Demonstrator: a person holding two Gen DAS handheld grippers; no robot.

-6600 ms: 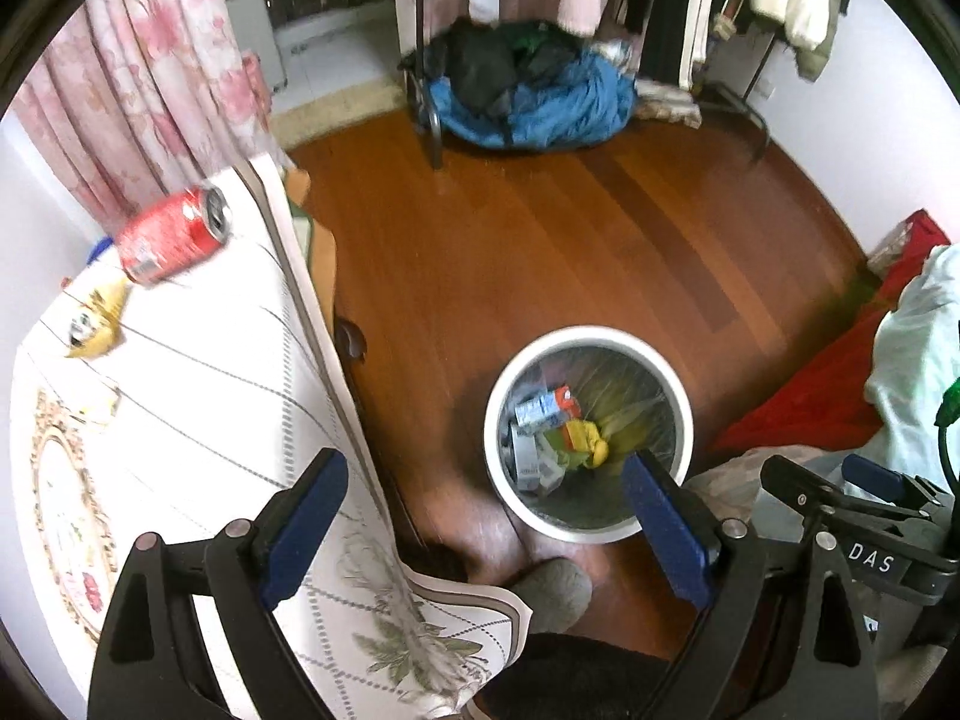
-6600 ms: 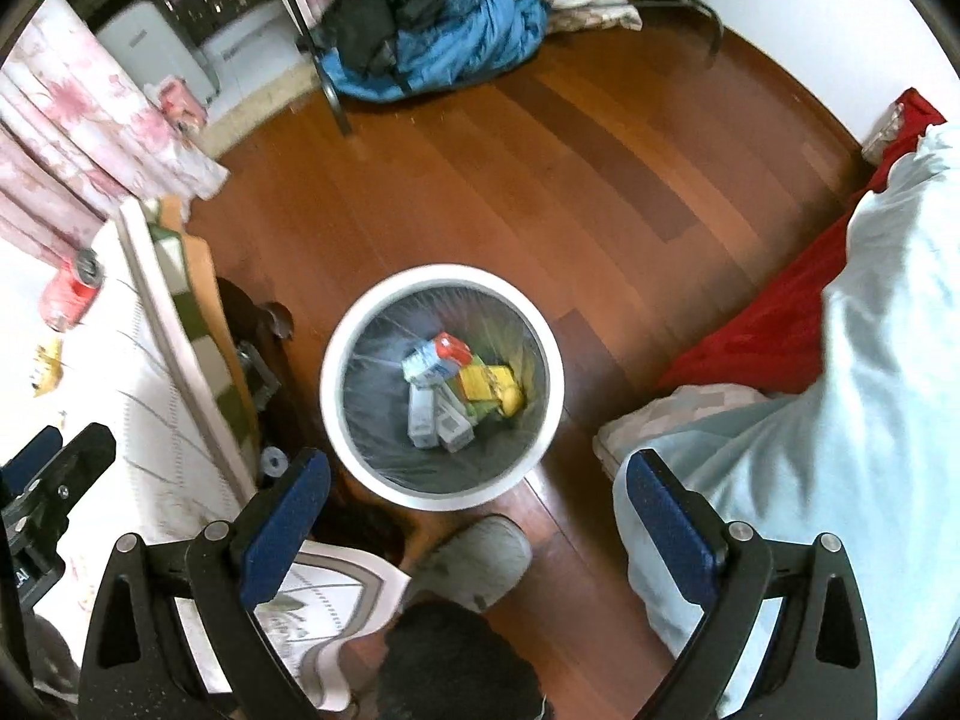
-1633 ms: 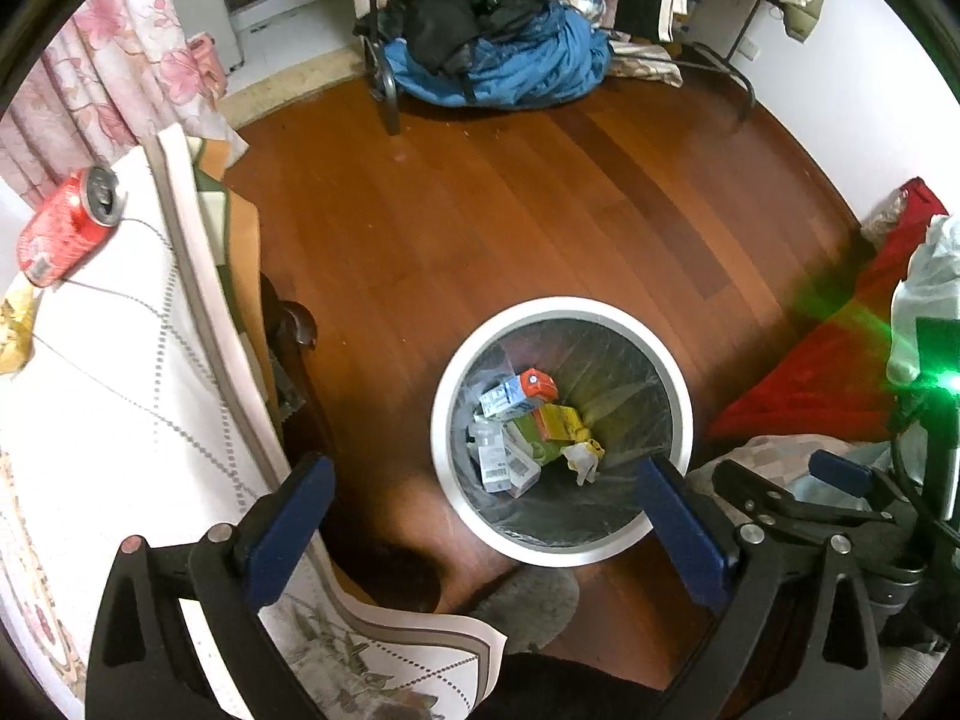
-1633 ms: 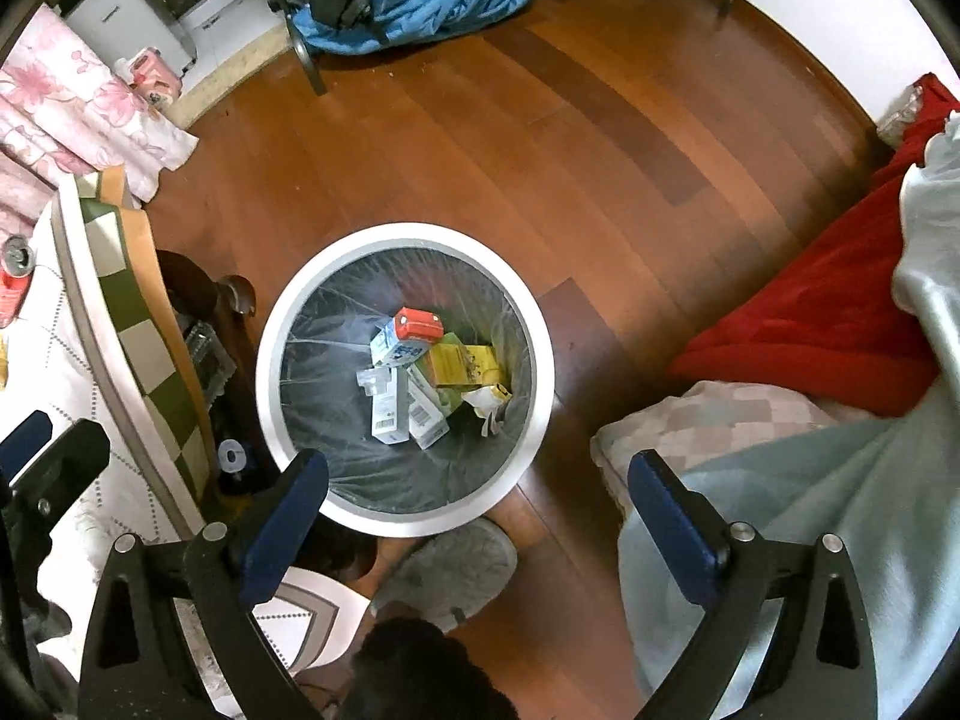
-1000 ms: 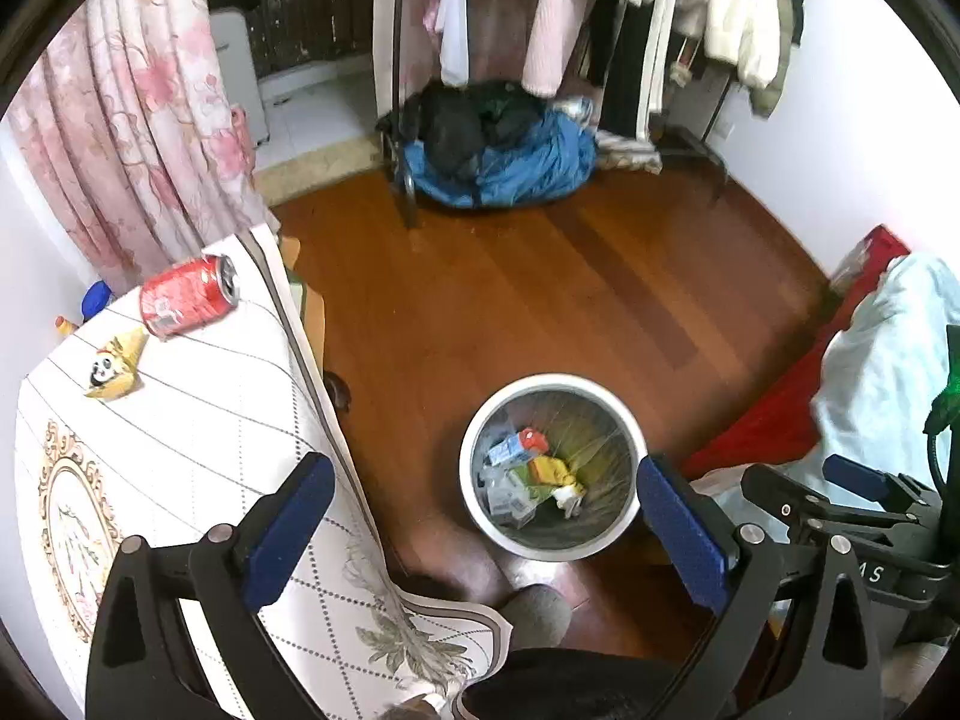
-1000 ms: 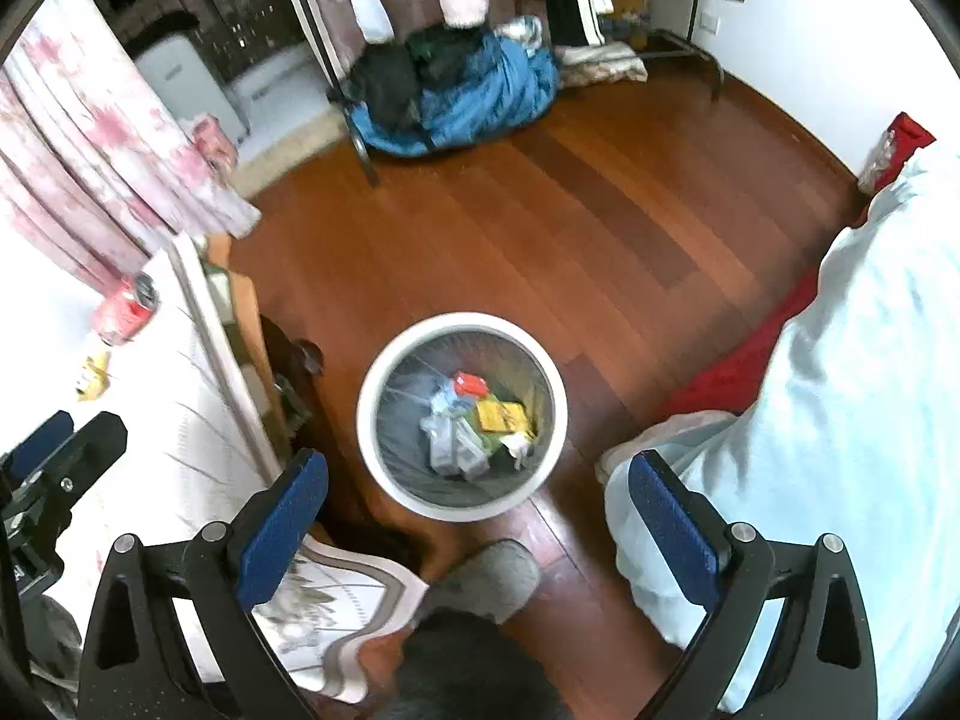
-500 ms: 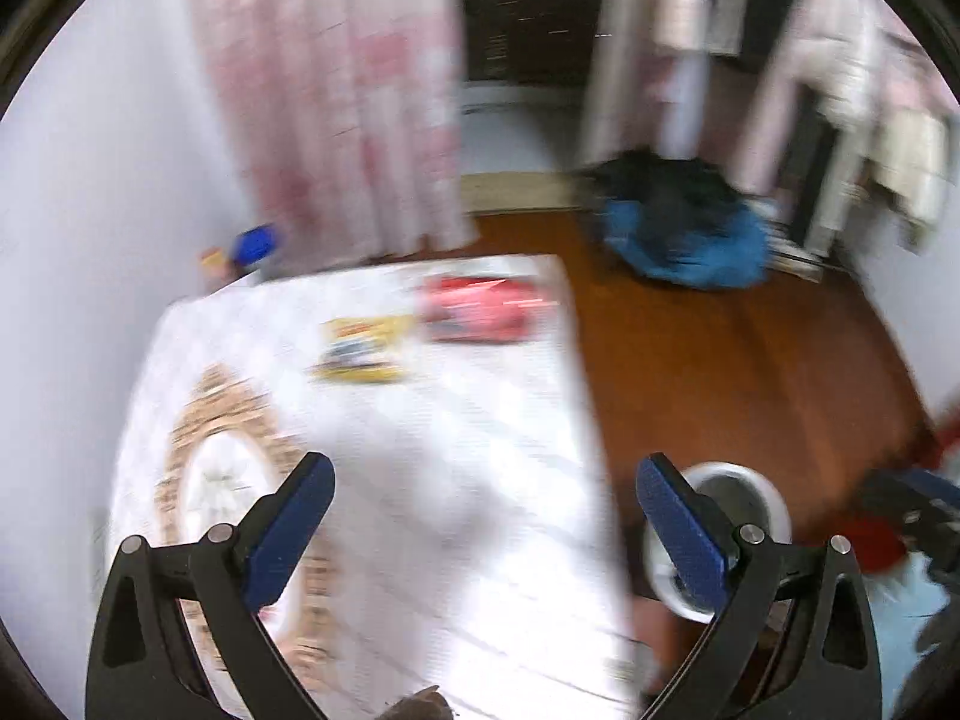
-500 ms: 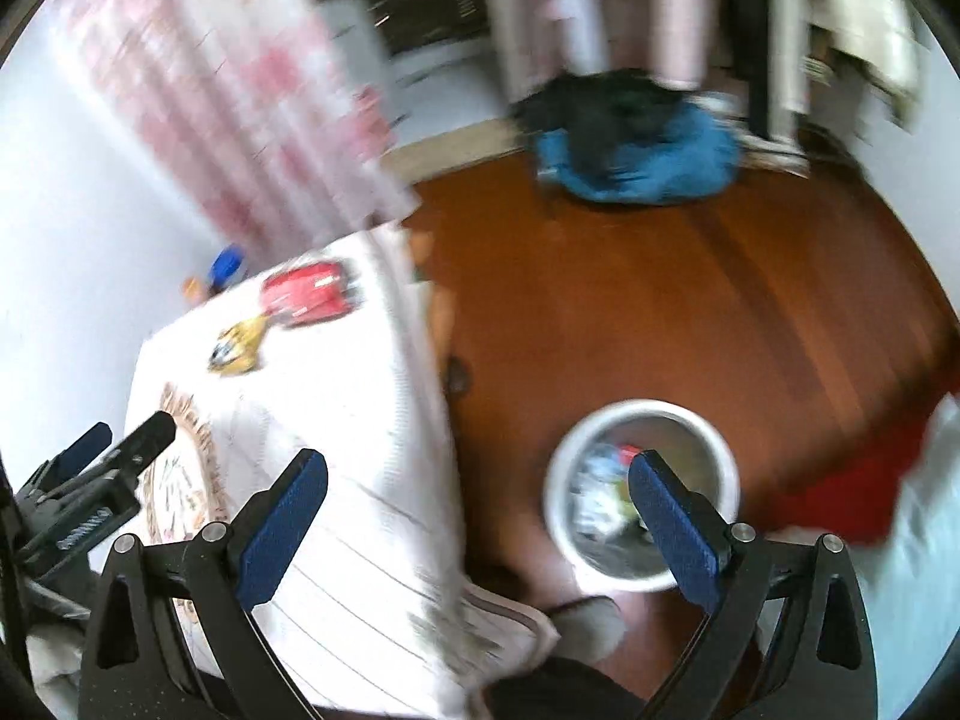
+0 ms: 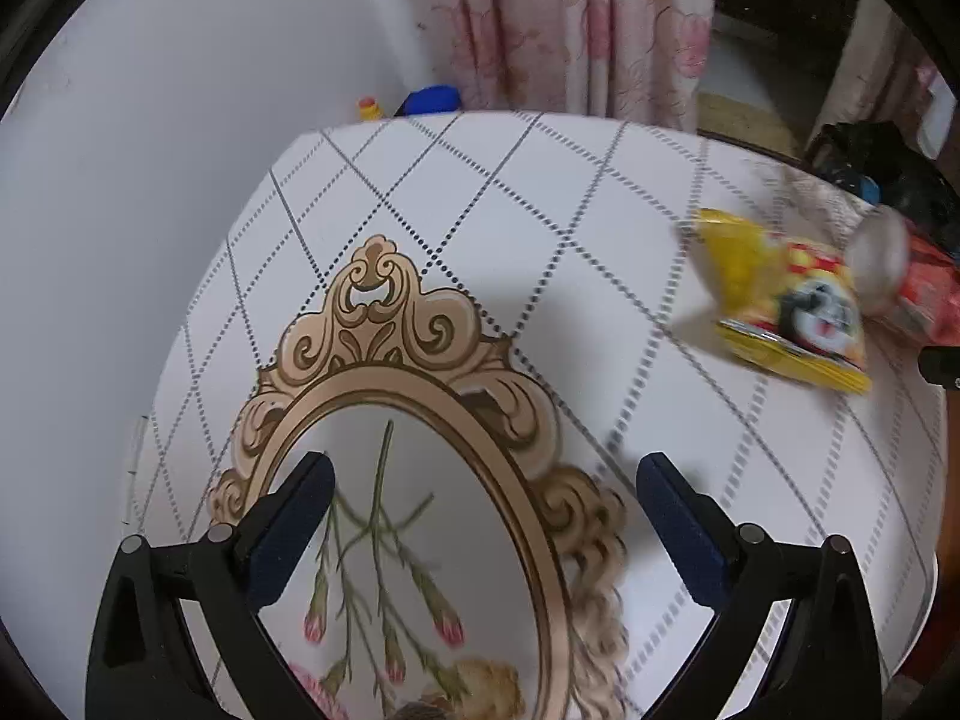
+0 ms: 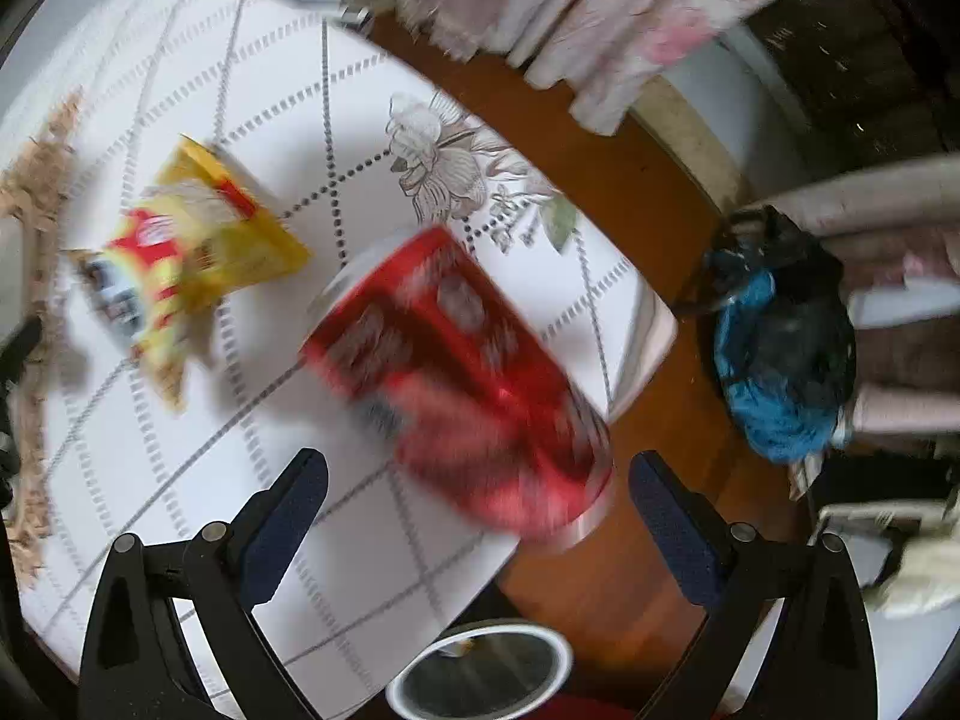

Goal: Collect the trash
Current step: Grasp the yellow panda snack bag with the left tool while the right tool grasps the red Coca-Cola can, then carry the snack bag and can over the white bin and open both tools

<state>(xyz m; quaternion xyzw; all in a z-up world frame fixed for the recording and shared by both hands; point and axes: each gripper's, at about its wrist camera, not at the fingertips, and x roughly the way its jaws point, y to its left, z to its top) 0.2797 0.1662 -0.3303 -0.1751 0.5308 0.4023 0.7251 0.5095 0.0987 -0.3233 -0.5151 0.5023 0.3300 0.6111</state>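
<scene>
Right gripper (image 10: 477,501) jaws released, wide apart, nothing between. Red can (image 10: 456,378) on its side, frame centre, just ahead of jaws, near table (image 10: 336,570) edge. Yellow wrapper (image 10: 186,252) centre left. Bin (image 10: 480,675) at bottom centre, below table edge. Left gripper (image 9: 480,519) jaws released over tablecloth print, empty.

Judgement: straddle can across its round body, centre it between pads, close gently; rolls easily, may slip off edge.

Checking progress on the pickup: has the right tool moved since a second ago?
Yes. The right tool has swung from above the bin over to the table, now open around the red can.
</scene>
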